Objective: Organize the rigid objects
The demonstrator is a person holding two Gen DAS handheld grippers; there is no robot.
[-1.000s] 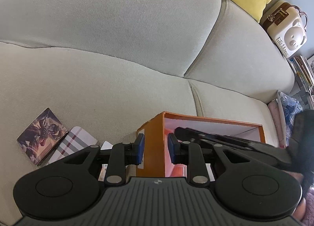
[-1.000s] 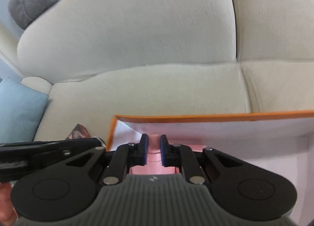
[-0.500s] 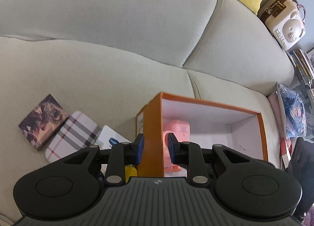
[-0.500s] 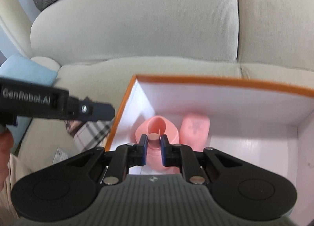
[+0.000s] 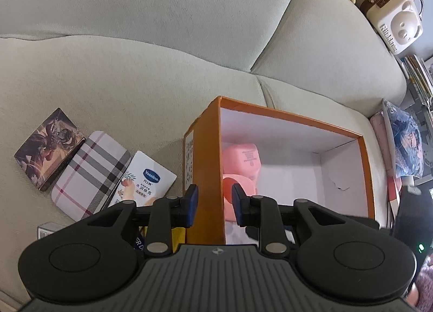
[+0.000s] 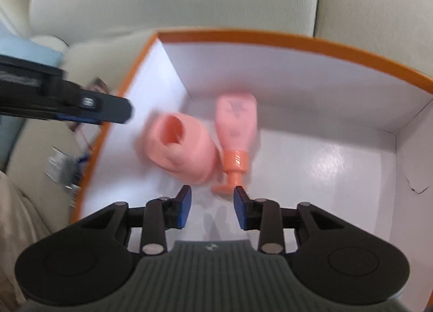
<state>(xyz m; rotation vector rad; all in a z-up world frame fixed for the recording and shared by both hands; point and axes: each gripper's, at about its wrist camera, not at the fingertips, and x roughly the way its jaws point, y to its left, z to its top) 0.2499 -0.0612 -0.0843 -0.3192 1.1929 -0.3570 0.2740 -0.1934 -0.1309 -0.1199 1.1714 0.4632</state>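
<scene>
The left wall of the orange cardboard box with white interior is being straddled by the left gripper, whose jaws are parted. At frame centre, a pink ring-shaped object and a pink bottle are being contained, side by side. The right gripper is being held apart, empty.

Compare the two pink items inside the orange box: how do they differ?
The pink bottle is flat-sided with a darker orange neck and cap, lying with its cap toward the camera. The pink cup is round and hollow, tipped on its side, its opening up and to the left. Both lie side by side by the orange box's left wall.
</scene>
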